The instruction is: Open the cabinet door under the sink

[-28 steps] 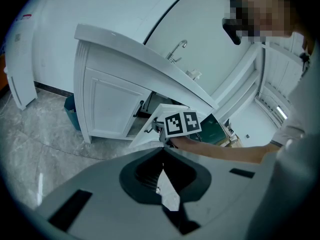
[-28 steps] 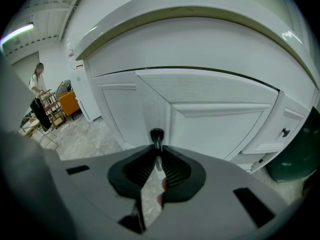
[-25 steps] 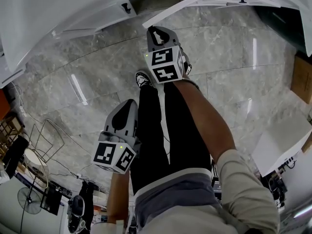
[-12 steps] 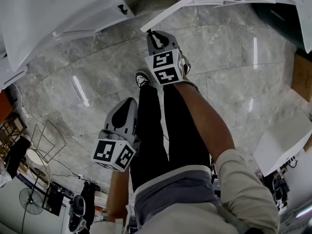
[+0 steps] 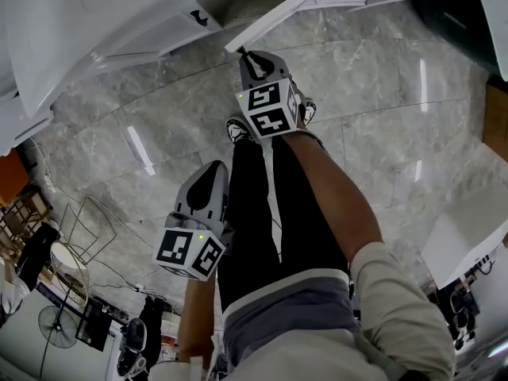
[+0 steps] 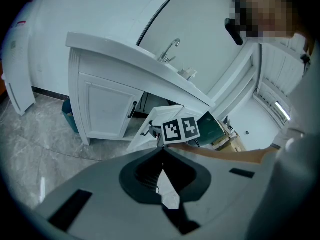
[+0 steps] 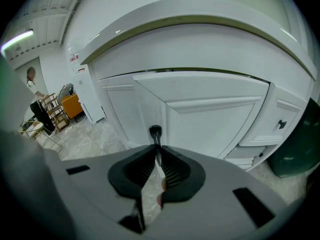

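Your right gripper [image 7: 156,151] has its jaws clamped on the black handle [image 7: 155,132] of the cabinet door [image 7: 215,116]. The door stands ajar, angled out from the white cabinet [image 6: 102,109] under the sink, above the grey marble floor [image 5: 159,109]. Your left gripper [image 6: 162,150] has its jaws tip to tip with nothing between them. It hangs low beside your leg [image 5: 254,213], well apart from the cabinet.
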`<control>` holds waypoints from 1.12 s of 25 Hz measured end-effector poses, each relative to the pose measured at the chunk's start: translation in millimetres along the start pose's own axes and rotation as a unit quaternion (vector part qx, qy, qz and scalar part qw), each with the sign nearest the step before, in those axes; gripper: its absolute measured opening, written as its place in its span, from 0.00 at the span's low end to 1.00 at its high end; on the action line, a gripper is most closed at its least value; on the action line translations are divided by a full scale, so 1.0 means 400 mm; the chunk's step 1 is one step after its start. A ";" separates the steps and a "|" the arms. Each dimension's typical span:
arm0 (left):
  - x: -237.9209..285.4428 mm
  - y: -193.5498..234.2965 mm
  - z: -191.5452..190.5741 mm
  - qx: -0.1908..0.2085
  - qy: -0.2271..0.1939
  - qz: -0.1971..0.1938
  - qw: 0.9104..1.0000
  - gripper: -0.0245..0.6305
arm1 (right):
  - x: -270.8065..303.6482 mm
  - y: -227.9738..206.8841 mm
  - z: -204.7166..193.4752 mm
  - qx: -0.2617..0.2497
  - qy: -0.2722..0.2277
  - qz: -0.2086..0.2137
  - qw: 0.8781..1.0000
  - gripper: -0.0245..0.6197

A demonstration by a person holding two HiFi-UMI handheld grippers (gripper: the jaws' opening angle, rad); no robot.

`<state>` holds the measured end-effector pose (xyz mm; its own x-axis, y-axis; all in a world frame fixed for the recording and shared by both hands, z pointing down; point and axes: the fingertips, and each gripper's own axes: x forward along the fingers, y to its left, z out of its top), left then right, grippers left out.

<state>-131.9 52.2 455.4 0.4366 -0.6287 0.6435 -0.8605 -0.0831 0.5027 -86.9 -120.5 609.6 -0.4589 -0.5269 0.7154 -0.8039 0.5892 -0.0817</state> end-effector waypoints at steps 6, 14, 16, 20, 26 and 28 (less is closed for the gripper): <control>-0.015 0.006 -0.008 0.000 -0.002 0.004 1.000 0.04 | -0.013 -0.006 -0.011 -0.026 -0.001 -0.006 1.000 0.11; -0.022 0.010 -0.023 -0.011 0.002 0.006 1.000 0.04 | -0.024 -0.007 -0.021 -0.056 0.007 0.007 0.998 0.11; -0.027 0.013 -0.025 -0.013 0.006 0.008 1.000 0.04 | -0.032 -0.007 -0.028 -0.056 0.010 0.009 0.998 0.10; -0.035 0.025 -0.029 -0.018 0.009 0.011 1.000 0.04 | -0.054 -0.011 -0.047 -0.051 0.017 0.008 0.999 0.11; -0.029 0.033 -0.031 -0.018 0.011 0.007 1.000 0.04 | -0.086 -0.025 -0.084 -0.043 0.027 0.005 0.999 0.11; -0.023 0.031 -0.029 -0.017 0.011 0.003 1.000 0.04 | -0.096 -0.031 -0.096 -0.039 0.031 0.003 0.999 0.11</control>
<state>-143.6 66.0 462.5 0.4374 -0.6119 0.6589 -0.8537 -0.0524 0.5180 -44.6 -84.1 609.6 -0.4366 -0.4854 0.7575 -0.7681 0.6394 -0.0330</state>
